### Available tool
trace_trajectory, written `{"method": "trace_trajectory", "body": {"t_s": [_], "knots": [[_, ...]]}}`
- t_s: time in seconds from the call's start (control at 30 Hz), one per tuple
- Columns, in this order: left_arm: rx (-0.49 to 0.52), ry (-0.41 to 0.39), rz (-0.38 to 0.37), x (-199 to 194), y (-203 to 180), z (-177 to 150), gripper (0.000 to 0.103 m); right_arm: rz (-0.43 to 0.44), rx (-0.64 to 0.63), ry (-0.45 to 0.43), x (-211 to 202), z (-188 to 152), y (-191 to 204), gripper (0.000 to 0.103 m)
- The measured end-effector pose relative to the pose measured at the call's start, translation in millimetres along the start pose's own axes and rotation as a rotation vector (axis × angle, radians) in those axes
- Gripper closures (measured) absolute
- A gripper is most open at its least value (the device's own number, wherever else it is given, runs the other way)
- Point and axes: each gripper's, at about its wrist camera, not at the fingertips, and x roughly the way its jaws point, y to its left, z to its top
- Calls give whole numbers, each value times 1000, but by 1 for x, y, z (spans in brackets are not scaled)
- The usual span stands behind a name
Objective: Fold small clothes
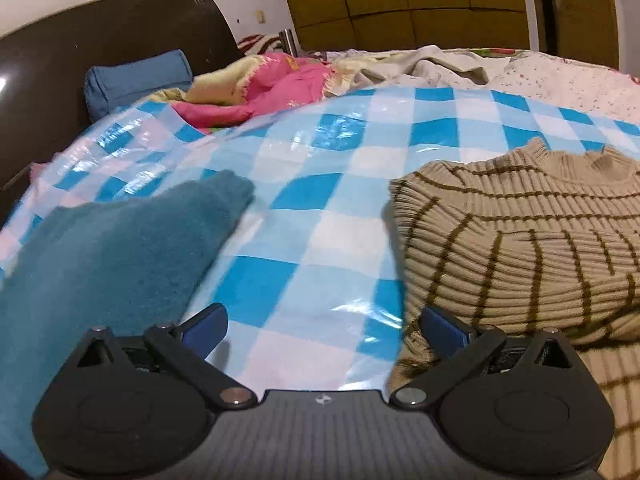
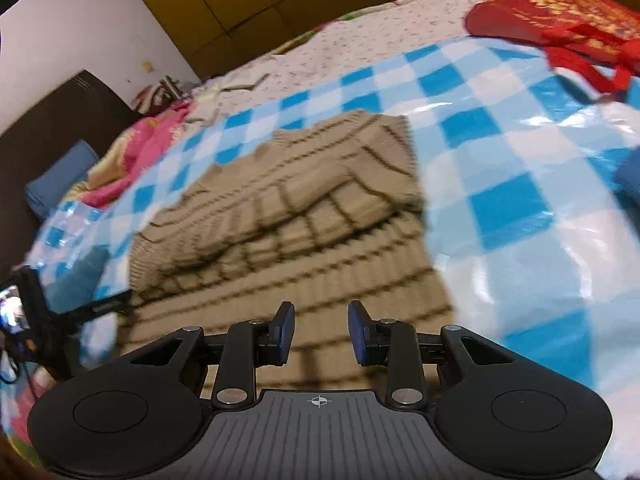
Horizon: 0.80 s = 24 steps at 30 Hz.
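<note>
The striped sweater lies on the checked plastic sheet that covers the bed. In the right wrist view it is seen directly ahead of and beneath the right gripper, with its body running away from the tongs toward the collar at the far end. One part of the sweater is already laid over the rest, so that a fold line crosses the view from lower left to upper right.

The right gripper is seen partly apart, with a narrow gap between the pads. No cloth is seen between them; the knit lies below the gap.

In the left wrist view the sweater lies to the right of the left gripper, and the right-hand pad is just beside its near edge; contact cannot be confirmed. The left gripper is spread wide and nothing is held in it. Bare checked sheet lies between its pads. A teal garment lies to its left.

The right gripper is judged the nearer to the sweater's middle. Both grippers are pitched downward toward the bed.
</note>
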Motion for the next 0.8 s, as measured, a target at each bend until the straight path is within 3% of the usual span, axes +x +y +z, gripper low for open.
{"method": "trace_trajectory", "body": {"t_s": [0.1, 0.27, 0.37, 0.47, 0.6, 0.8], "knots": [[15, -10, 12, -18, 10, -6, 0, -28, 21, 24, -11, -7, -16, 73], [57, -3, -63, -63, 28, -28, 0, -33, 23, 36, -42, -26, -25, 73], [79, 60, -168, -94, 36, -49, 0, -29, 17, 63, -58, -41, -28, 71], [118, 109, -221, -125, 37, -72, 0, -40, -6, 97, -70, -56, -30, 71], [77, 223, -326, -154, 45, -92, 0, -39, 1, 135, -87, -67, -36, 71], [70, 288, -373, -182, 47, -103, 0, -30, -17, 184, -103, -80, -43, 71]]}}
